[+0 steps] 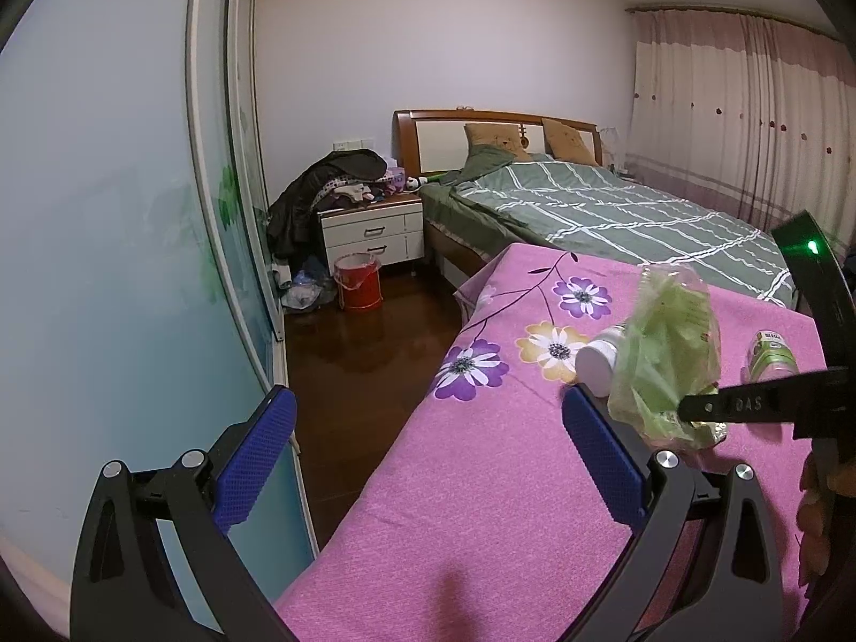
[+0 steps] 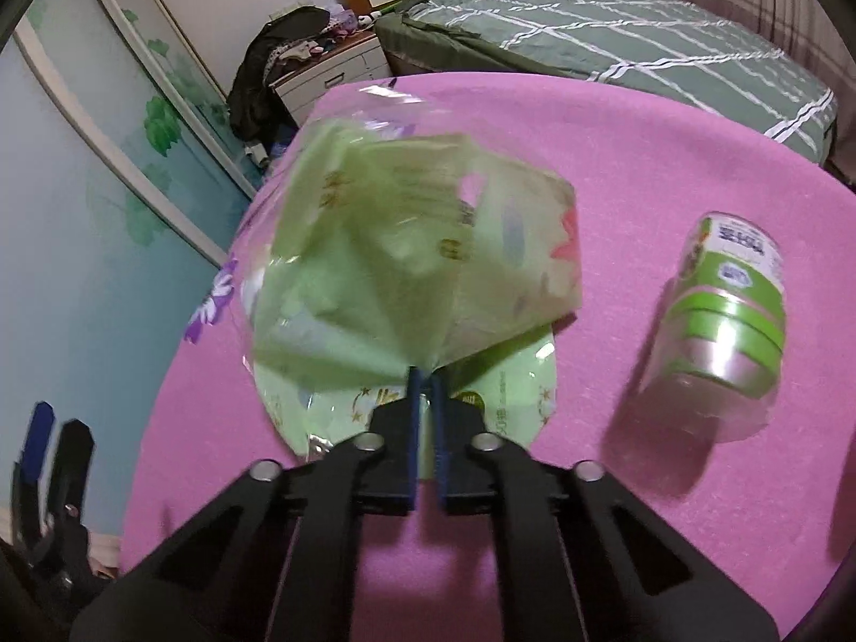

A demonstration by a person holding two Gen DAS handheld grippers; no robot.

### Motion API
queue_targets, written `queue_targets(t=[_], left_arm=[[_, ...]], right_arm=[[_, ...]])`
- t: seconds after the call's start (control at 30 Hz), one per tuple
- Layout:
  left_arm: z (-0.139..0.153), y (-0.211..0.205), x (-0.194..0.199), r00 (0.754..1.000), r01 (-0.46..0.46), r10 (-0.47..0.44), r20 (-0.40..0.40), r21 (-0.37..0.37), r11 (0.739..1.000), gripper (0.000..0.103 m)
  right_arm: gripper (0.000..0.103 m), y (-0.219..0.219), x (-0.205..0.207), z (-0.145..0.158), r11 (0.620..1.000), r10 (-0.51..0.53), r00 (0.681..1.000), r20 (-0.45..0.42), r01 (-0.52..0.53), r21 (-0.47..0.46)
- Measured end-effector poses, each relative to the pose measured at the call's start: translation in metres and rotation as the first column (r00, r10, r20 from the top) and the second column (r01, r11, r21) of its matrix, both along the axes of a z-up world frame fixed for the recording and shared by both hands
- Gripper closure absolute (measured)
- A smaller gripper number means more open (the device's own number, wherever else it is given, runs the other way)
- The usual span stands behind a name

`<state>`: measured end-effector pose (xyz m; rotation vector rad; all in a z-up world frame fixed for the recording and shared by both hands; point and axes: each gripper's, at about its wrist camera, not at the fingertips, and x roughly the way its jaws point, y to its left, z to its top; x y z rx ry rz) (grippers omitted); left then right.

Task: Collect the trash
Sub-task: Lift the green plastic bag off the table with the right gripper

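Between right jaws (image 2: 426,374), wrapper (image 2: 406,246) pinched thin; grip best kept firm during lift. Left jaws (image 1: 428,460) held wide, empty.

Embossed "DAS" on the right gripper's finger (image 1: 749,405); print on green wrapper (image 2: 406,246) and bottle (image 2: 733,289) illegible

One green wrapper (image 2: 396,246) — two bottles (image 2: 727,315) — one red bin (image 1: 358,281).
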<state>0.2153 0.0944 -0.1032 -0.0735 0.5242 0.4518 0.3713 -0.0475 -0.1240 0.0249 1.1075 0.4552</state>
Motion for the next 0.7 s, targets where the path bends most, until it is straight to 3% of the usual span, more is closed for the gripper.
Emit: queue_targets(t=[0.2, 0.53, 0.7], left_arm=[[0.000, 0.000, 0.001, 1.000, 0.002, -0.002, -0.001, 0.001, 1.000, 0.005], [0.002, -0.001, 0.003, 1.000, 0.007, -0.007, -0.002, 0.010, 1.000, 0.005], [0.002, -0.002, 0.002, 1.000, 0.008, -0.008, 0.000, 0.014, 1.000, 0.005]], right_arm=[[0.103, -0.013, -0.011, 0.010, 1.000, -0.017, 0.999, 0.028, 0.017, 0.021], [0.103, -0.046, -0.058, 0.057, 0.994, 0.017, 0.993, 0.113, -0.028, 0.101], [0.103, -0.085, -0.089, 0.080, 0.988, -0.005, 0.987, 0.158, -0.019, 0.153]])
